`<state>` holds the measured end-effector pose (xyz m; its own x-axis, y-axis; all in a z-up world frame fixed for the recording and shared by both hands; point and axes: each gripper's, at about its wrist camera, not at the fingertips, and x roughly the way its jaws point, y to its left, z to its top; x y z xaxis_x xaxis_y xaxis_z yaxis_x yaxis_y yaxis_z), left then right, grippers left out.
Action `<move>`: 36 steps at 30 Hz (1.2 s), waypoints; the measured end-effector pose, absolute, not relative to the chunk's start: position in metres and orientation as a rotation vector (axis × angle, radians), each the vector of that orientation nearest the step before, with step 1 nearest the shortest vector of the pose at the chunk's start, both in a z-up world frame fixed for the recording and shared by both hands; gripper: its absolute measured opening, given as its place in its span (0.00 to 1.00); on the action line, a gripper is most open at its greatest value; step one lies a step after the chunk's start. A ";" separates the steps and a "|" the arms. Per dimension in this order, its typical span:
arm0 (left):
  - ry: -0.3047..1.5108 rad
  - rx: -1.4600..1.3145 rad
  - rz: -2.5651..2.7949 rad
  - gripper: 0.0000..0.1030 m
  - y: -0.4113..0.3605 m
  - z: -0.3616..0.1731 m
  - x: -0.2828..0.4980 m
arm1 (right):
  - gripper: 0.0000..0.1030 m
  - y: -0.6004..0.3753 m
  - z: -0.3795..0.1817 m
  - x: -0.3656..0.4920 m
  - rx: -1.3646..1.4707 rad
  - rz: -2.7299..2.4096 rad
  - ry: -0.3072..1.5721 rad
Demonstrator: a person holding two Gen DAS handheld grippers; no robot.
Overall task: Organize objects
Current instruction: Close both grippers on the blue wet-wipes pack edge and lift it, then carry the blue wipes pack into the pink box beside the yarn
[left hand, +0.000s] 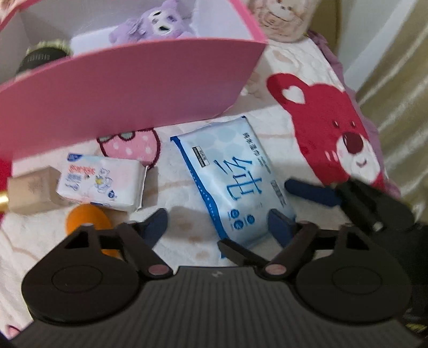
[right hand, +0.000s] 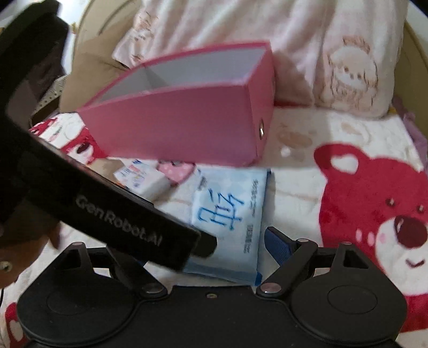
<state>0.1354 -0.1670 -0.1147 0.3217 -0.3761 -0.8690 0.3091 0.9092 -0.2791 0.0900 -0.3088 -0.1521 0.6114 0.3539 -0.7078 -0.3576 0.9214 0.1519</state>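
Note:
A blue wet-wipes pack (left hand: 235,176) lies flat on the bear-print blanket; it also shows in the right wrist view (right hand: 230,211). My left gripper (left hand: 216,227) is open just in front of it, right pad over the pack's near corner. My right gripper (right hand: 214,246) is open around the pack's near end; its left finger is hidden behind the left gripper's body (right hand: 107,211). A pink box (left hand: 128,88) stands behind, holding a purple plush toy (left hand: 157,22) and a dark round object (left hand: 40,55). It shows too in the right wrist view (right hand: 187,123).
A small white tissue pack (left hand: 101,182), a tan box (left hand: 29,190) and an orange ball (left hand: 88,216) lie to the left. A bear-print pillow (right hand: 321,53) lies behind the box. A curtain (left hand: 396,80) hangs at right.

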 end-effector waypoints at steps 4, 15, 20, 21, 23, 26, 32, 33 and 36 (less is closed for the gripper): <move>1.147 -0.136 -0.473 0.51 -0.166 -0.123 0.134 | 0.71 -0.311 -0.164 0.086 0.077 0.369 0.839; 1.184 -0.232 -0.519 0.34 -0.152 -0.127 0.100 | 0.63 -0.307 -0.154 0.056 0.128 0.357 0.964; 1.139 -0.217 -0.516 0.37 -0.150 -0.136 0.098 | 0.71 -0.293 -0.161 0.049 0.027 0.358 0.951; 1.127 -0.206 -0.519 0.37 -0.151 -0.136 0.097 | 0.72 -0.290 -0.163 0.048 0.003 0.360 0.942; 1.100 -0.176 -0.527 0.35 -0.153 -0.135 0.093 | 0.74 -0.287 -0.166 0.049 -0.013 0.352 0.928; 1.064 -0.141 -0.558 0.31 -0.155 -0.129 0.087 | 0.74 -0.281 -0.162 0.045 -0.035 0.326 0.915; 1.073 -0.187 -0.621 0.30 -0.139 -0.111 0.083 | 0.74 -0.267 -0.143 0.033 -0.110 0.311 0.890; 1.067 -0.189 -0.628 0.30 -0.135 -0.106 0.081 | 0.74 -0.265 -0.139 0.030 -0.114 0.312 0.883; 1.058 -0.181 -0.641 0.30 -0.126 -0.086 0.077 | 0.74 -0.258 -0.122 0.023 -0.119 0.314 0.859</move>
<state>0.0770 -0.1265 -0.0864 0.3295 -0.5706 -0.7522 0.4029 0.8055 -0.4346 0.0229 -0.2581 -0.1224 0.6108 0.2236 -0.7596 -0.3184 0.9477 0.0229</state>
